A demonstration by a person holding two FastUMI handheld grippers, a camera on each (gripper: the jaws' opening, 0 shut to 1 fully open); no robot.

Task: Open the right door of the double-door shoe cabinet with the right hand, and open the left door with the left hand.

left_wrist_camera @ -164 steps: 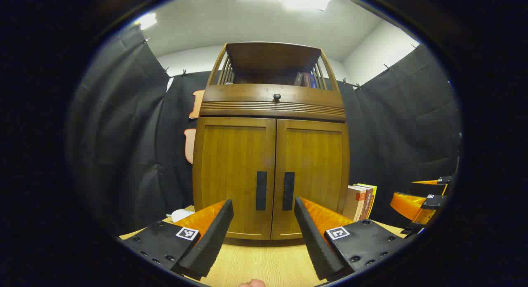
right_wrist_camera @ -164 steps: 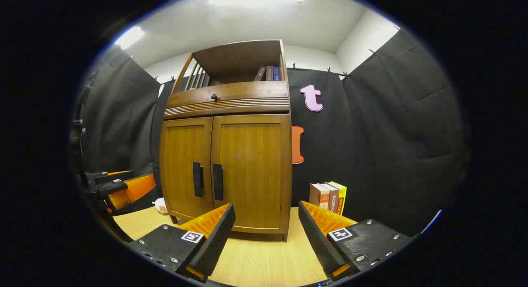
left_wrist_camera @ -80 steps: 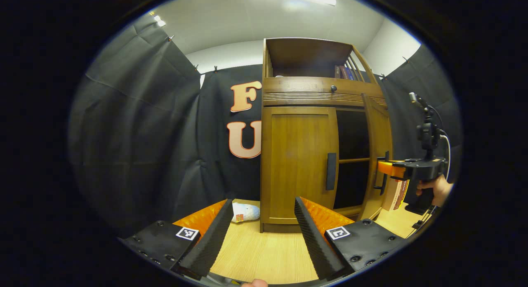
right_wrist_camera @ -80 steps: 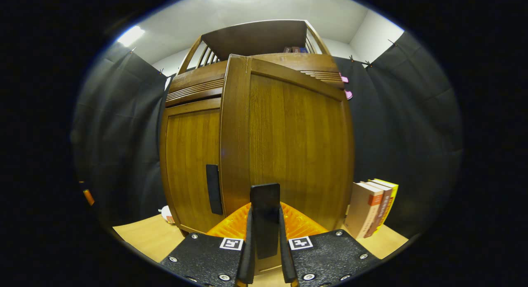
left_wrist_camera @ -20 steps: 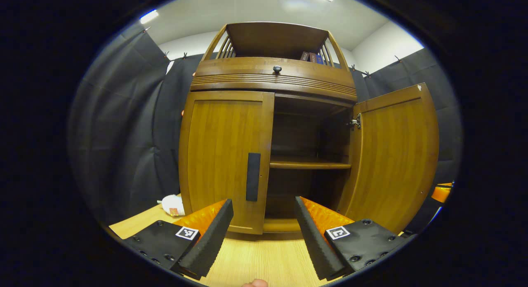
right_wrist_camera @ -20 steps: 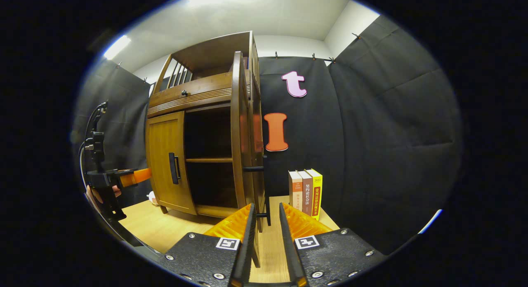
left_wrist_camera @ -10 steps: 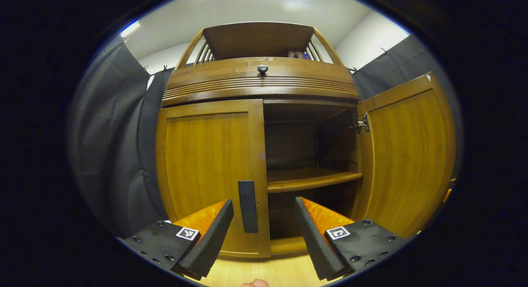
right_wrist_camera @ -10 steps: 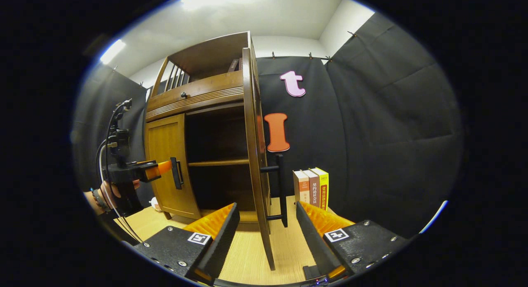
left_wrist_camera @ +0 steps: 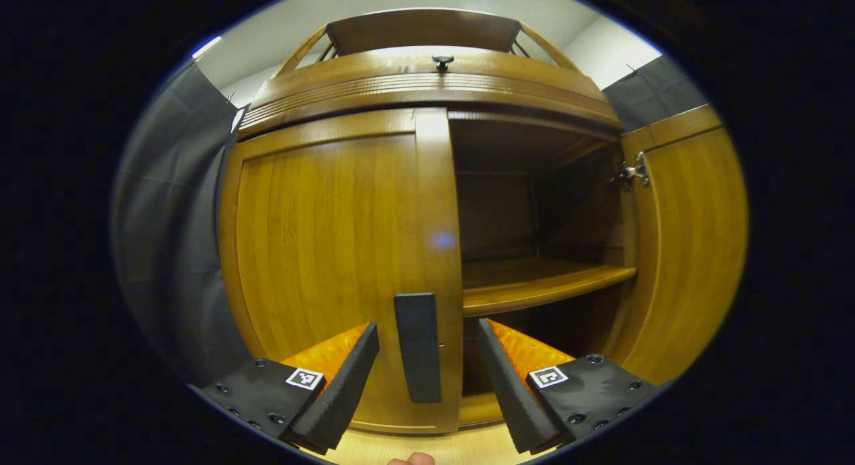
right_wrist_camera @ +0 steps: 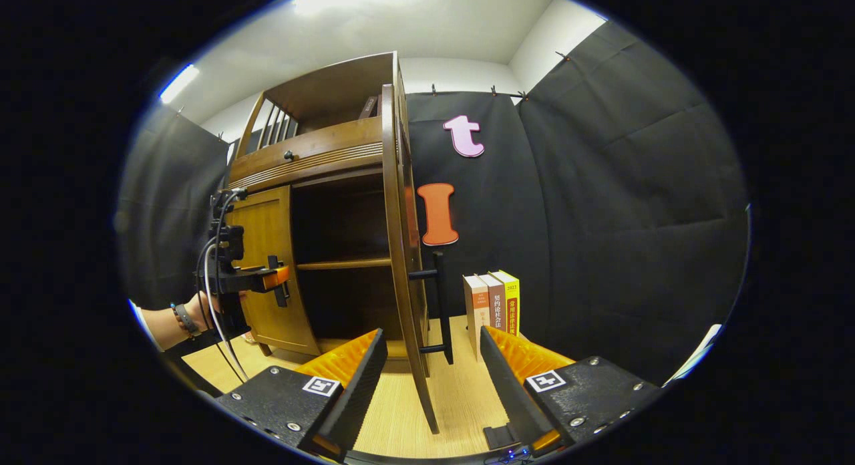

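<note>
Right door swung wide, left door shut with the left claw at its handle.

Shoe cabinet (right_wrist_camera: 314, 158) standing on the wooden worktop (right_wrist_camera: 461, 398), right door (right_wrist_camera: 394, 238) edge-on in the right gripper view, its black handle (right_wrist_camera: 439, 304) facing away from the dark interior and the inner shelf (left_wrist_camera: 534, 284). Left door (left_wrist_camera: 327, 251) closed, black handle (left_wrist_camera: 417, 348) sitting between the spread fingers of the left claw (left_wrist_camera: 427, 378), both fingers apart from it, gripping nothing. Right claw (right_wrist_camera: 431, 385) wide open too, empty, straddling the open door's lower edge without touching. Off to the side, a hand (right_wrist_camera: 207, 308) holding the left claw against the left door. Three books (right_wrist_camera: 493, 304) upright just beside the open door.
</note>
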